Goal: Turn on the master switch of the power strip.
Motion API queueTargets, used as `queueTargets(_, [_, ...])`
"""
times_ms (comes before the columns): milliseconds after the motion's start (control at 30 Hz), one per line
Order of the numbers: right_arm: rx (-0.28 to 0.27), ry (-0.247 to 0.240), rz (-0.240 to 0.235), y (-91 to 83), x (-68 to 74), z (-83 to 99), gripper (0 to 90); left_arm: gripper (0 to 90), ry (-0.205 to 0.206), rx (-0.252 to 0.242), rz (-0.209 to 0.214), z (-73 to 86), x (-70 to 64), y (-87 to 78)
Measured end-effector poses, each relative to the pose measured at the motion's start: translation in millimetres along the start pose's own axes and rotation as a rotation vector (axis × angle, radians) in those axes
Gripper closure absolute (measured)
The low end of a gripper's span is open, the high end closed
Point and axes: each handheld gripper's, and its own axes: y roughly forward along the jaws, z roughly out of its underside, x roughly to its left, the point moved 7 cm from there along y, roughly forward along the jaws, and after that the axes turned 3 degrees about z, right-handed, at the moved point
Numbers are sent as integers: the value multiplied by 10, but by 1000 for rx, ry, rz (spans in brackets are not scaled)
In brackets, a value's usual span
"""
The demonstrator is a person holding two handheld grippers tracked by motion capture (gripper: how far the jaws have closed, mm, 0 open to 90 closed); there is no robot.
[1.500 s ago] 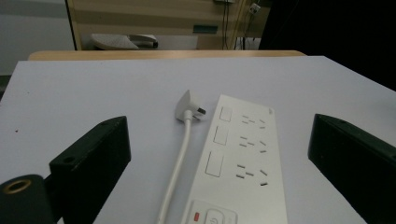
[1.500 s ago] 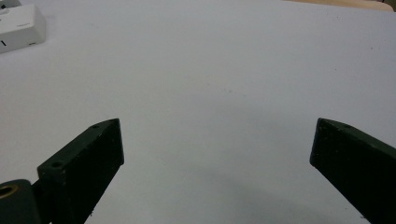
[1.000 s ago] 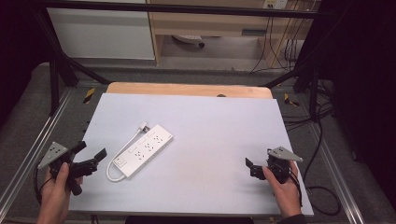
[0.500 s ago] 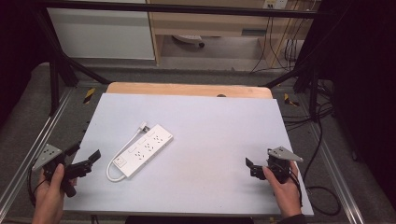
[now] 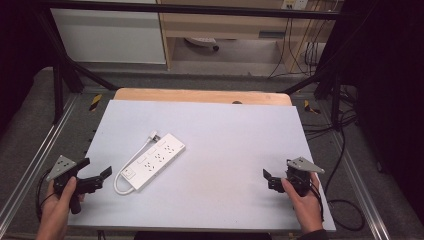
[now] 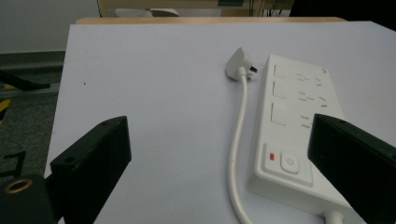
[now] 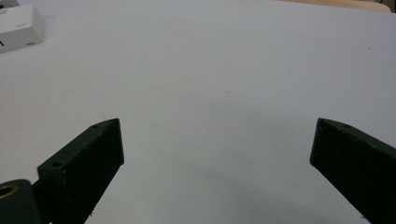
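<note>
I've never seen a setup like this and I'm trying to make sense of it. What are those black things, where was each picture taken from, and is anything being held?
A person holds two hand-held tools, each with two black jaws. The high view looks down on the table: the left gripper and the right gripper sit at the near corners. The other two pictures come from cameras riding on the grippers, looking out between their jaws. A white power strip lies on the table with its cord and plug beside it. Both grippers stand open and hold nothing; the left one points at the strip.
</note>
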Motion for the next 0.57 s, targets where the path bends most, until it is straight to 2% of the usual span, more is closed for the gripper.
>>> queueTargets(333, [25,-7,8,39,-13,34,33,63,48,106,-25,139,-6,92])
queueTargets(567, [106,-5,32,220,-60,117,34,69,73,151,-20,191,-46,133])
